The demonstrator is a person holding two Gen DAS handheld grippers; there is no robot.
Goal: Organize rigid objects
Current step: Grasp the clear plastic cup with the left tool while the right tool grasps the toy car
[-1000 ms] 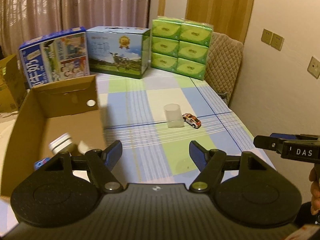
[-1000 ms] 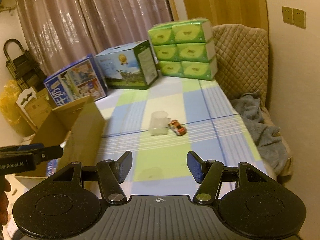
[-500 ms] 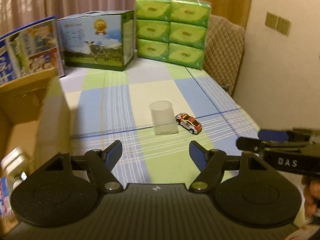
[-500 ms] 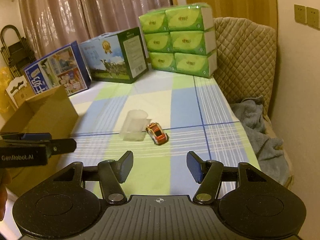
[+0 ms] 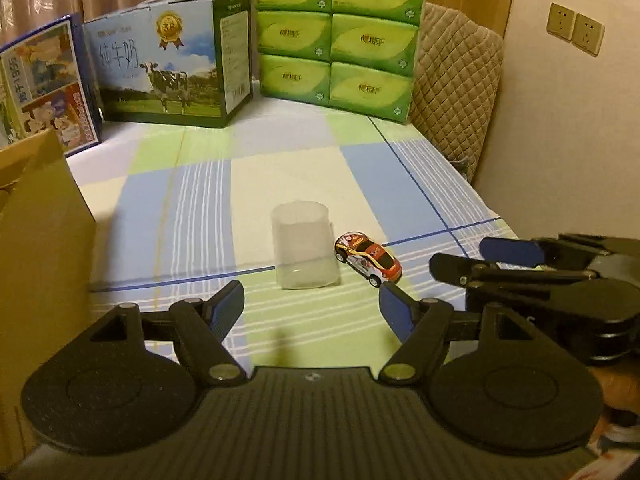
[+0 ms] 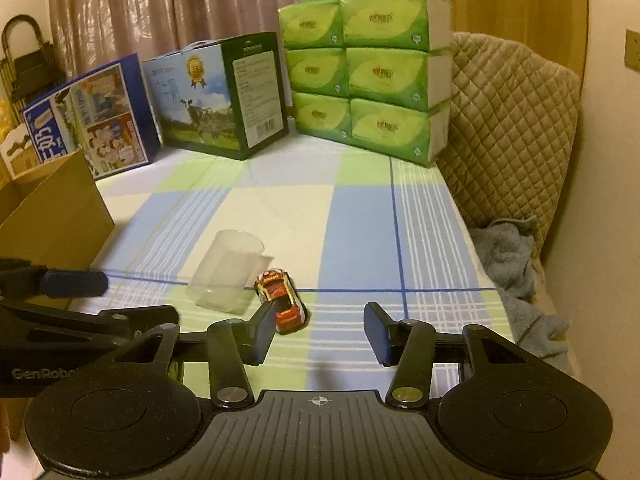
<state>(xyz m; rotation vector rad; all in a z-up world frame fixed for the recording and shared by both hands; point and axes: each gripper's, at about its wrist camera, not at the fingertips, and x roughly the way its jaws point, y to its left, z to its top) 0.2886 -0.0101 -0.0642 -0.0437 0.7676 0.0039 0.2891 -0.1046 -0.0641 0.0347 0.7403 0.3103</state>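
Observation:
A frosted clear plastic cup (image 5: 304,250) stands on the checked tablecloth, with a small red and orange toy car (image 5: 368,259) just right of it. My left gripper (image 5: 312,304) is open and empty, just short of the cup. My right gripper (image 6: 318,334) is open and empty; its left finger (image 6: 262,330) is right beside the car (image 6: 282,300), with the cup (image 6: 228,270) to the left. The cardboard box (image 5: 40,248) stands at the left in both views (image 6: 52,212).
Two milk cartons (image 5: 168,60) and a stack of green tissue packs (image 5: 336,36) line the table's far edge. A quilted chair (image 6: 508,136) with a grey cloth (image 6: 516,268) stands to the right. The wall is close on the right.
Both grippers have moved forward toward the cup and car. The left one swung right, away from the cardboard box, whose inside is no longer in view. Both stay open.

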